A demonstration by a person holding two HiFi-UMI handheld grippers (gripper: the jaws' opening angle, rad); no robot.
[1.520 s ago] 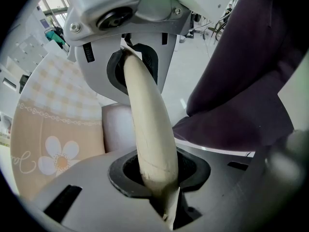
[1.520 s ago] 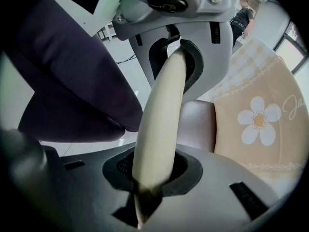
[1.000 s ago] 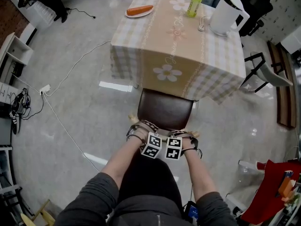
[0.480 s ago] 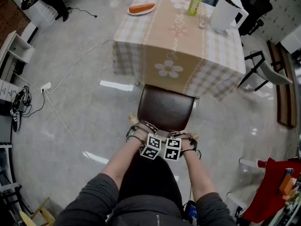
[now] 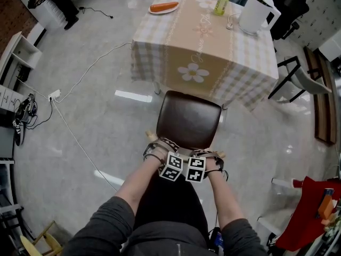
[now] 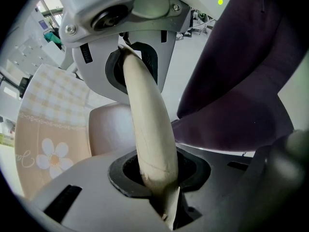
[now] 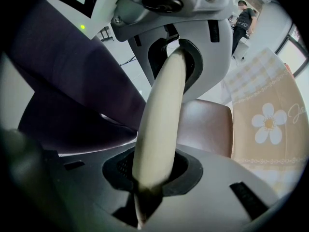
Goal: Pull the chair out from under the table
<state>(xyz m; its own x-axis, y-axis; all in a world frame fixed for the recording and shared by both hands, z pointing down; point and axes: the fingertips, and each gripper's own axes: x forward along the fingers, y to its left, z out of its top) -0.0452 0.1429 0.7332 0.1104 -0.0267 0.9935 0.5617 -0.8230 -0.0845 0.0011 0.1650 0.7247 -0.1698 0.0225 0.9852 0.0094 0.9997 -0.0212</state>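
The chair has a brown padded seat (image 5: pixel 188 119) and a cream wooden back rail (image 5: pixel 151 137); it stands just in front of the table with the checked flower cloth (image 5: pixel 208 41), its whole seat showing. My left gripper (image 5: pixel 155 150) is shut on the rail's left part and my right gripper (image 5: pixel 212 158) on its right part, both pointing down. In the left gripper view the rail (image 6: pixel 149 105) runs between the jaws of the left gripper (image 6: pixel 147 129), with the seat (image 6: pixel 108 129) behind. The right gripper (image 7: pixel 161 129) likewise clamps the rail (image 7: pixel 166 95) beside the seat (image 7: pixel 205 124).
On the table are a plate with a carrot (image 5: pixel 163 7), a green bottle (image 5: pixel 222 1) and a white kettle (image 5: pixel 256 12). A black-framed chair (image 5: pixel 293 81) stands to the table's right. A cable (image 5: pixel 80 79) and power strip (image 5: pixel 53 95) lie on the floor at left.
The chair has slid out from under the table towards the person, so the whole seat now shows. Both grippers kept their hold on the rail.
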